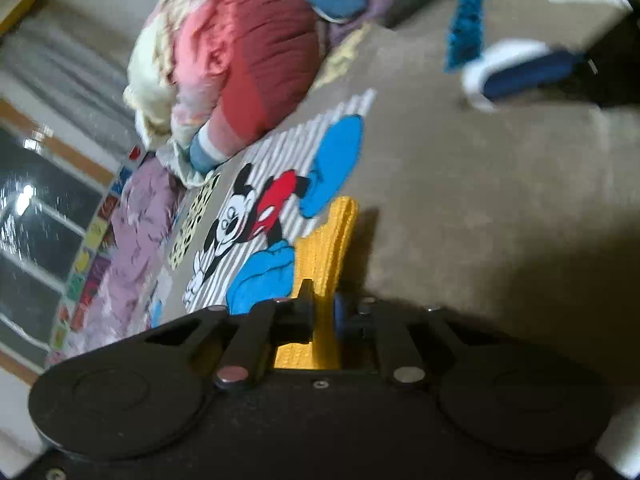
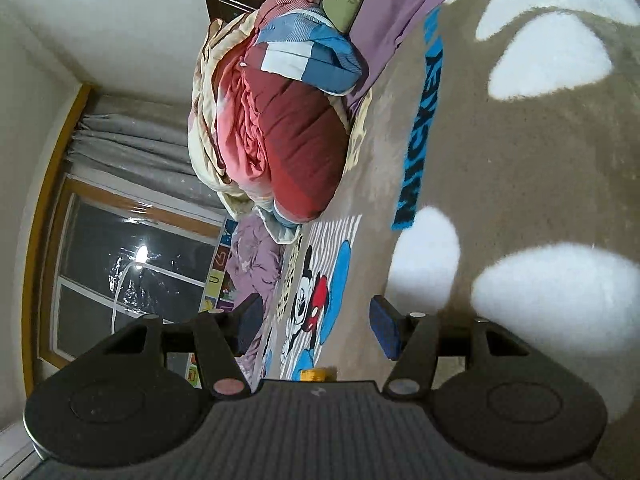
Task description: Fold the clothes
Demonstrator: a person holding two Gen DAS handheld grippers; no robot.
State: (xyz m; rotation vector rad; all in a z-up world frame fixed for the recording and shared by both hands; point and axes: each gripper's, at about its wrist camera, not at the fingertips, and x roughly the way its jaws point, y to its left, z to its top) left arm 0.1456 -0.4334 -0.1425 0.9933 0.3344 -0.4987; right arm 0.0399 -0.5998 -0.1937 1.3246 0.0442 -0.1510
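A yellow knitted garment (image 1: 324,248) lies on the brown cartoon-mouse blanket (image 1: 460,200), and one end runs back between the jaws of my left gripper (image 1: 322,300), which is shut on it. The same yellow garment (image 2: 314,375) shows as a small patch just above the right gripper's body. My right gripper (image 2: 316,320) hovers over the blanket (image 2: 520,160), open, with its blue pads (image 2: 384,332) wide apart and nothing between them.
A heap of red, cream and blue quilts (image 1: 248,60) is piled at the blanket's far side, with purple bedding (image 1: 136,232) beside it. Beyond stand a dark window (image 2: 120,280), grey curtains (image 2: 132,144) and the wall.
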